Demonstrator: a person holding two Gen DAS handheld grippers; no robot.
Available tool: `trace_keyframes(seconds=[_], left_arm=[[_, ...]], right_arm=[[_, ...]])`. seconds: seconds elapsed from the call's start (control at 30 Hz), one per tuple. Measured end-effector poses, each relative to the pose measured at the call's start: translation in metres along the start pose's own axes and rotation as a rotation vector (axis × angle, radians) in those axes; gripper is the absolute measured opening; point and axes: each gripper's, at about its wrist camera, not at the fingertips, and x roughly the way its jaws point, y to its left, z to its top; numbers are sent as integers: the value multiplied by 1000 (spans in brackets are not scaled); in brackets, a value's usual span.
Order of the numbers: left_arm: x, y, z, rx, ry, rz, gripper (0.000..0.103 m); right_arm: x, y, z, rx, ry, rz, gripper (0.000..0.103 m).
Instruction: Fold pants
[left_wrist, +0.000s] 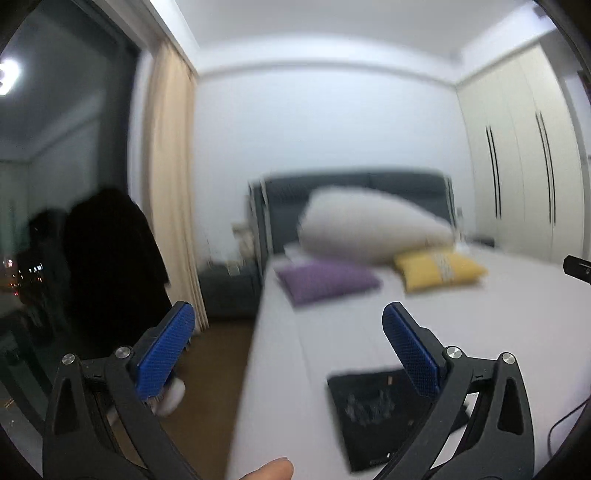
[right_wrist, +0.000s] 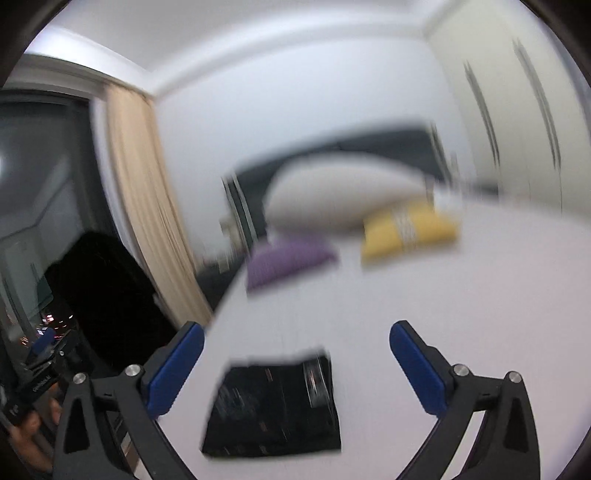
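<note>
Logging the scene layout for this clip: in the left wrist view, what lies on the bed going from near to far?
Folded black pants → purple cushion → yellow cushion → big white pillow → dark headboard.

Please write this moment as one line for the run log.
pants: folded, on bed | left tool: open, empty | right tool: open, empty, above pants | views blurred
</note>
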Motion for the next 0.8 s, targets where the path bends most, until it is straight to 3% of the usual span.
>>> trace_keyframes(seconds=[0.1,0.2,0.37,0.47,0.6,0.7,0.8], left_arm=[[-47,11,30,13,-68,18,103],[-78,22,48,8,-68,4,103],[-113,40,63,-21,8,-16,103],[-127,45,64,-20,62,1,103],[-106,39,35,-76,282,-18,103],[-83,26,-2,-61,463,-11,103],[-64,11,-36,-44,579,-18,103]], right_arm=[[-45,40,27,-122,-178,-42,103],[-87,73,48,-190,-296,-52,103],[-128,93,64,-130,-315,-22,103],[-135,100,59,-115,-278,-32,103],[-125,100,42,-104,-154,-72,103],[-105,96,18,-75,-27,-108,103],[-75,91,-12,-48,152,-162,103]])
